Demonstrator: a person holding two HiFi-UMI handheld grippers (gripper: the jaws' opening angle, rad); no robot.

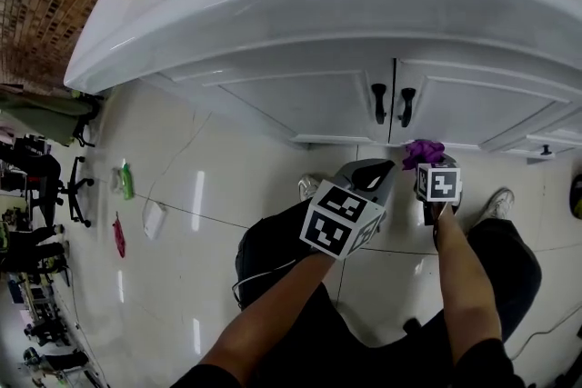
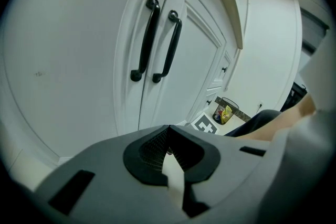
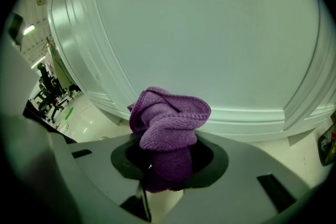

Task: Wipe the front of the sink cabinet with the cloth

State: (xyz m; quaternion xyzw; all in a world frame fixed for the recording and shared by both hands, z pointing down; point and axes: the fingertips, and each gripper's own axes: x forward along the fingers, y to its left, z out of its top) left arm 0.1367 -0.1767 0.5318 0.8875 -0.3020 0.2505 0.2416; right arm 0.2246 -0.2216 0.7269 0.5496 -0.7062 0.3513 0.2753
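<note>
Right gripper view: bunched purple knit cloth (image 3: 169,120) clamped in the right hand-held gripper (image 3: 167,157), jaws closed on it, close to the lower door panel of the white sink cabinet (image 3: 210,34); contact unclear. Head view: cloth sits at the doors' bottom edge, below two black bar handles (image 1: 379,103). Left hand-held gripper (image 1: 384,168) just beside it, jaws together, nothing between, above the glossy tiled floor (image 1: 182,204).

Cloth (image 3: 169,122): purple, knitted, bunched, pinched in the right gripper (image 3: 167,161), near the right door's (image 1: 464,109) lower edge
Sink cabinet (image 1: 300,100): white, doors closed, black handles (image 1: 393,103)
</note>
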